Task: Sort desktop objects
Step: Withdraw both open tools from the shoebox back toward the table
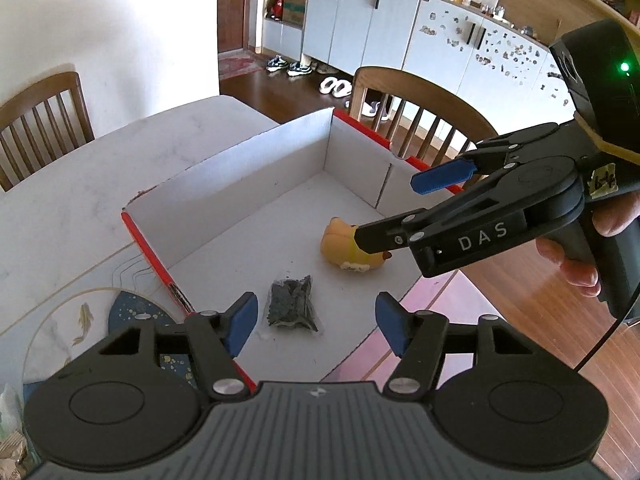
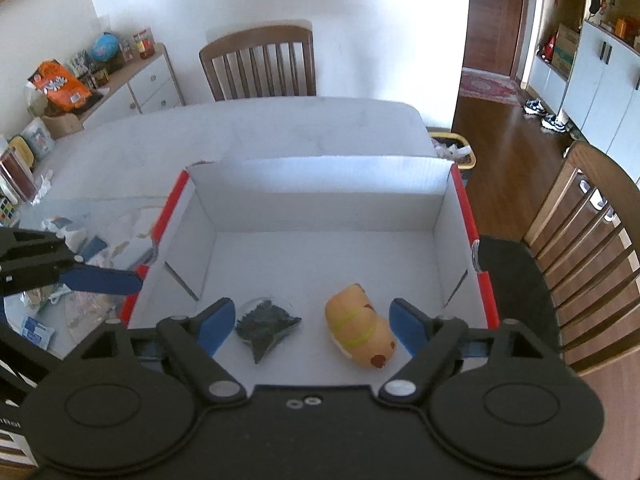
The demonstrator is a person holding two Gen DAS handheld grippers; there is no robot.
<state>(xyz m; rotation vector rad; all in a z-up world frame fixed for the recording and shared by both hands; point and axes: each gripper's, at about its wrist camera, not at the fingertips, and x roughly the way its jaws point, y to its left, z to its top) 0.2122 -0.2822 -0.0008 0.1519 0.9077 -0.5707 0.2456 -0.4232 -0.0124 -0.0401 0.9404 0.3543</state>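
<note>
A white cardboard box with red edges stands on the table. Inside lie an orange-yellow plush toy and a small clear bag of dark bits. My left gripper is open and empty above the box's near edge, over the dark bag. My right gripper is open and empty above the box, both objects between its fingers. In the left wrist view the right gripper hangs open just above the toy. A left fingertip shows in the right wrist view.
Wooden chairs stand at the table's far side and right side. Loose packets and clutter lie on a mat left of the box. A blue fish-pattern mat lies beside the box. White cabinets line the far wall.
</note>
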